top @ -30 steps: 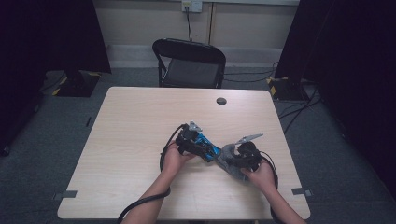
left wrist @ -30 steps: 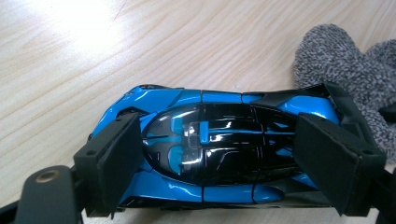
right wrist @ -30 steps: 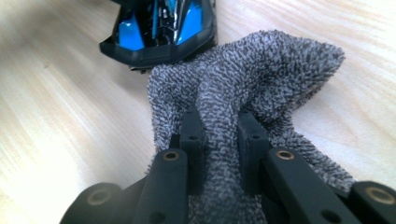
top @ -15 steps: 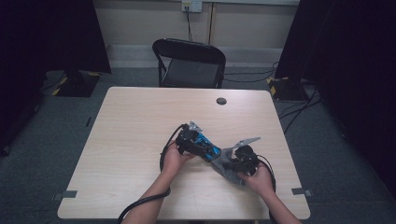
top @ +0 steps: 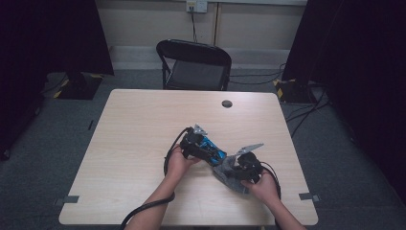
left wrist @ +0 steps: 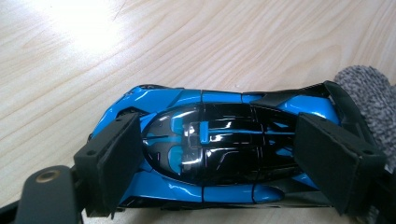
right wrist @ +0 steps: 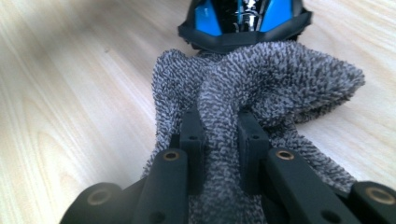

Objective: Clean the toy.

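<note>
A blue and black toy car [left wrist: 219,144] lies on the wooden table, gripped across its body by my left gripper [left wrist: 233,163], whose black pads [left wrist: 116,158] press on its nose and tail. In the high view the car [top: 213,147] sits at the table's middle front, by the left gripper [top: 198,143]. My right gripper [right wrist: 219,140] is shut on a fold of a grey speckled cloth [right wrist: 261,79], which bunches up against the car's end [right wrist: 243,23]. The cloth [top: 229,172] lies just right of the car, under the right gripper [top: 234,167].
The light wooden table [top: 143,124] has a small dark round grommet [top: 227,103] near its far edge. A black folding chair [top: 194,64] stands behind the table. Dark curtains hang on both sides, and cables trail on the floor at right.
The right gripper with the cloth has shifted slightly down and left toward the car. The left gripper and the car have stayed put.
</note>
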`<state>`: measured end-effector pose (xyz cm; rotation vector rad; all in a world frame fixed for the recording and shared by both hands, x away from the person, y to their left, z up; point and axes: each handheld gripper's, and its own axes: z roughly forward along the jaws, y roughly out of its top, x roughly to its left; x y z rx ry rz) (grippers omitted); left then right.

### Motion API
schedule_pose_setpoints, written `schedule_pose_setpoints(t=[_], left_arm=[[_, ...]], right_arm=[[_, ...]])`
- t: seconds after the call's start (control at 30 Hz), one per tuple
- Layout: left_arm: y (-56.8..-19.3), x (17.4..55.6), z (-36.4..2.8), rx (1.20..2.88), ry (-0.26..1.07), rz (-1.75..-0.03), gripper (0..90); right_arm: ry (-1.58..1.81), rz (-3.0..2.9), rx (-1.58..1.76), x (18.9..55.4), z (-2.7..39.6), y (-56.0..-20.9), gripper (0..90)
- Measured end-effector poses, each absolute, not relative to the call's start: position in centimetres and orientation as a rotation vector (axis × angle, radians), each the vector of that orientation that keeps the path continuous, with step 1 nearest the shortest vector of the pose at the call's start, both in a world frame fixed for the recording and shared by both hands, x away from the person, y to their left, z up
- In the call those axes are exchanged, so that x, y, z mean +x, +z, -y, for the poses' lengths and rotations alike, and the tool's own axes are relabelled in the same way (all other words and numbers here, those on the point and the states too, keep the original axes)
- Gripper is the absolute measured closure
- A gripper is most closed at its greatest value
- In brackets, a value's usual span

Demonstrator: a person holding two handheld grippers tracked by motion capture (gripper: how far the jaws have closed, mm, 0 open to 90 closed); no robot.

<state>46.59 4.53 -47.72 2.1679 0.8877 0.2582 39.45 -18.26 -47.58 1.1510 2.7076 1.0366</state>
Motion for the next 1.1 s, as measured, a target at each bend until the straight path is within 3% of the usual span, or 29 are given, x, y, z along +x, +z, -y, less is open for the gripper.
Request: schedule_pose_setpoints(t=[1.1], left_arm=[[-47.7, 46.6, -4.5, 2.174, 0.255, -0.887, 16.0]], right_arm=[[1.114, -2.862, 0.978, 38.4, 14.1, -47.8, 76.1]])
